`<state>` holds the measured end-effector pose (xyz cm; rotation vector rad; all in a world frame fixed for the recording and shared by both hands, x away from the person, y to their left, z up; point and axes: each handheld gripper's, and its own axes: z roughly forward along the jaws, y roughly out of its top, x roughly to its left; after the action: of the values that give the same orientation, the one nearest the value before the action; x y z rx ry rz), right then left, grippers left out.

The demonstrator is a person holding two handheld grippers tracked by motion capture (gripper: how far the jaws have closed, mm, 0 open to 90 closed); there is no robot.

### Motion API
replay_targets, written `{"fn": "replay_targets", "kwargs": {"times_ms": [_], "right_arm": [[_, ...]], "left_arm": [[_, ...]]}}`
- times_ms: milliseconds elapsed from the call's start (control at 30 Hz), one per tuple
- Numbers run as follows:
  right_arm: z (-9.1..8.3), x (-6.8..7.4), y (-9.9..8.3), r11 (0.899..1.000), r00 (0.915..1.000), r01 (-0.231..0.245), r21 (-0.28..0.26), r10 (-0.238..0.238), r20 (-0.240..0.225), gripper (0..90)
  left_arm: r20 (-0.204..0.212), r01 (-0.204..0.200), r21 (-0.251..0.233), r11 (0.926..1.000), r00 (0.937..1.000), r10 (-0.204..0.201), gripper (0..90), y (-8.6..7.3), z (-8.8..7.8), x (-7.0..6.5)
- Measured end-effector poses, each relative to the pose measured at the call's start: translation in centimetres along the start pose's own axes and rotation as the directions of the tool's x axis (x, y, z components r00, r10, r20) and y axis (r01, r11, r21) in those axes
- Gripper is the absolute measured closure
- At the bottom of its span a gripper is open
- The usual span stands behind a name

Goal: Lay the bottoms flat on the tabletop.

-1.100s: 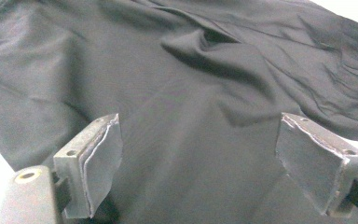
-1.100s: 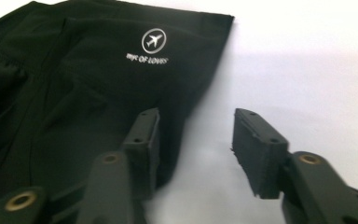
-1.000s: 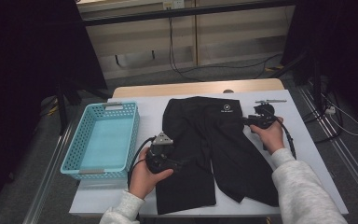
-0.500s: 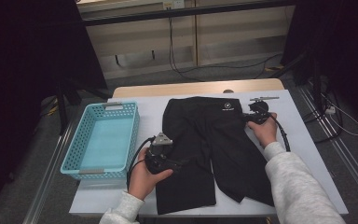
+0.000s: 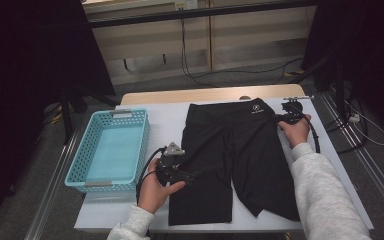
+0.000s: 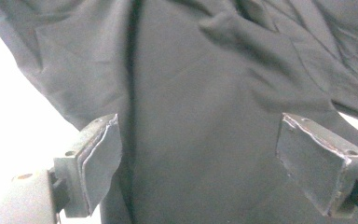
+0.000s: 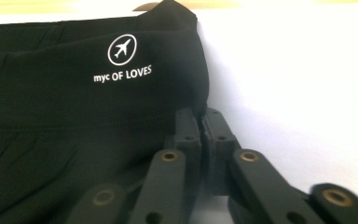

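Nearest the camera in the high view: 2 grey sleeves coming in from the bottom edge, each hand carrying 1 tool.

Left tool [image 5: 180,175] at the near left edge of the black stretch-fabric shorts [image 5: 235,160], jaws spread wide and gripping nothing; in the left gripper view, grey metal pads [image 6: 100,163] standing well apart over the dark cloth [image 6: 205,121].

Shorts spread flat on the white-covered worktop [image 5: 165,125], waistband toward the far edge, 2 legs toward the near edge.

Just left of the shorts, a light blue perforated plastic basket [image 5: 80,165], rectangular, resting on the white cover near its left border.

Farther off, right tool [image 5: 283,120] at the right end of the waistband, jaws just closed further and pinched together at the hem; in the right gripper view, black jaws pressed tight on the fabric corner [image 7: 193,93], beside a white aeroplane logo with lettering [image 7: 122,72].

Beyond the white cover, a strip of bare wooden worktop [image 5: 215,95].

Farthest back, a grey floor [image 5: 240,75] with black cables [image 5: 190,70] trailing across it, pale wall panels [image 5: 150,45], and dark stands at both sides of the room.
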<state>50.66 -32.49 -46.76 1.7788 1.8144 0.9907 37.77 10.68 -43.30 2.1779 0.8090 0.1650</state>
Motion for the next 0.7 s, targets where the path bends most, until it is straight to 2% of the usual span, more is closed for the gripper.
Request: {"fn": "replay_targets", "kwargs": {"times_ms": [67,100,167,200,233,300,400,467,533,633,700], "right_arm": [[-0.2,0.2,0.0,1.000,0.9995,0.004,0.011,-0.003,-0.031,65.1],[-0.4,0.4,0.0,1.000,0.9991,0.006,0.018,-0.005,-0.042,59.3],[-1.0,0.8,-0.2,0.998,0.9978,0.026,0.050,-0.022,-0.062,56.1],[-1.4,0.9,-0.4,0.999,0.9971,0.025,0.045,-0.021,-0.073,53.8],[-1.8,0.9,-0.6,0.999,0.9960,0.023,0.048,-0.019,-0.087,53.9],[-2.6,1.2,-1.1,0.995,0.9956,0.064,0.074,-0.059,-0.073,54.0],[-4.0,1.4,-2.1,0.995,0.9923,0.060,0.084,-0.050,-0.113,56.7],[-4.8,1.6,-2.9,0.991,0.9911,0.090,0.097,-0.080,-0.106,61.2],[-5.5,1.9,-3.9,0.990,0.9917,0.074,0.123,-0.060,-0.114,62.4],[-6.2,2.2,-4.8,0.990,0.9914,0.082,0.115,-0.069,-0.111,65.8],[-6.4,2.2,-5.1,0.990,0.9905,0.090,0.112,-0.077,-0.114,75.9]], "left_arm": [[-0.001,0.001,-0.001,1.0000,1.0000,-0.001,14.6,0.0,-0.1,0.0],[-0.004,0.001,-0.002,1.0000,1.0000,-0.001,14.6,0.0,-0.1,0.0],[-0.003,0.000,-0.005,1.0000,1.0000,0.000,14.5,0.0,-0.2,0.0],[-0.022,0.003,-0.010,0.9999,0.9998,-0.004,14.5,0.1,-0.3,-0.1],[-0.006,0.000,-0.009,1.0000,1.0000,0.000,14.5,0.1,-0.4,0.0],[-0.006,-0.001,-0.015,0.9999,1.0000,0.001,14.5,0.1,-0.5,0.0],[0.002,-0.007,-0.014,0.9999,1.0000,0.007,14.4,0.2,-0.5,-0.2],[0.004,-0.017,-0.017,0.9997,0.9998,0.017,14.4,0.3,-0.5,-0.4],[0.007,-0.016,-0.017,0.9997,0.9998,0.016,14.5,0.3,-0.5,-0.5],[0.005,-0.020,-0.023,0.9995,0.9998,0.020,14.5,0.4,-0.5,-0.6],[0.005,-0.023,-0.020,0.9995,0.9997,0.023,14.5,0.4,-0.5,-0.6]]}}
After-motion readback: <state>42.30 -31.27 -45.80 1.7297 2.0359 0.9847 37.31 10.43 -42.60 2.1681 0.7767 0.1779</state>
